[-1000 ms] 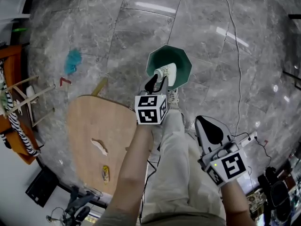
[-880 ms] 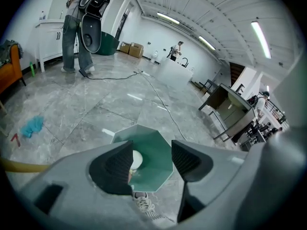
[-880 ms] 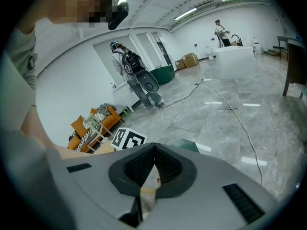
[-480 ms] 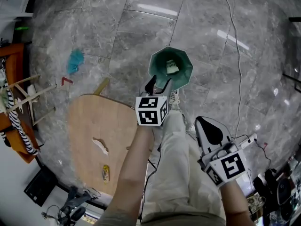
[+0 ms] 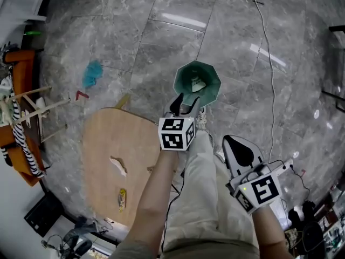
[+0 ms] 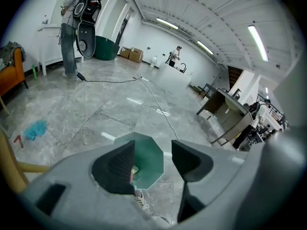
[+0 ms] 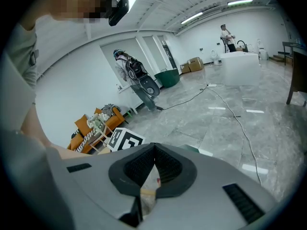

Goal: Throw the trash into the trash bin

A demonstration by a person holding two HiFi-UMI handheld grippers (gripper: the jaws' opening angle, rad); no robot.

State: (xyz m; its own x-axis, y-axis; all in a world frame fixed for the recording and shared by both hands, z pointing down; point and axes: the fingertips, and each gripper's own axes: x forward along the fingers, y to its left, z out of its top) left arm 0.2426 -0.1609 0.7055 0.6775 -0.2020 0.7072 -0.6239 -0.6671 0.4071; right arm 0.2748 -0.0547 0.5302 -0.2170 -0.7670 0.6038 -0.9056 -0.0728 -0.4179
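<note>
The green octagonal trash bin (image 5: pixel 197 82) stands on the grey stone floor. A crumpled white piece of trash (image 5: pixel 197 83) lies inside it. My left gripper (image 5: pixel 182 102) hangs just above the bin's near rim; its jaws have just been opening and nothing is between them. The left gripper view shows the bin (image 6: pixel 147 163) between the spread jaws of that gripper (image 6: pixel 152 150), with the trash (image 6: pixel 135 170) at its bottom. My right gripper (image 5: pixel 241 150) is lower right over my leg, shut, with nothing seen held. In the right gripper view its pads (image 7: pixel 154 150) meet.
A round wooden table (image 5: pixel 102 144) is at the left with a pale scrap (image 5: pixel 117 165) and a yellow scrap (image 5: pixel 122 197) on it. A blue rag (image 5: pixel 92 73) and a red bit (image 5: pixel 81 95) lie on the floor. A cable (image 5: pixel 268 63) runs past the bin. My shoe (image 5: pixel 200 114) is beside it.
The white trash that was held between the left jaws over the bin has dropped into it. The left jaws have spread apart and both grippers have risen a little.
</note>
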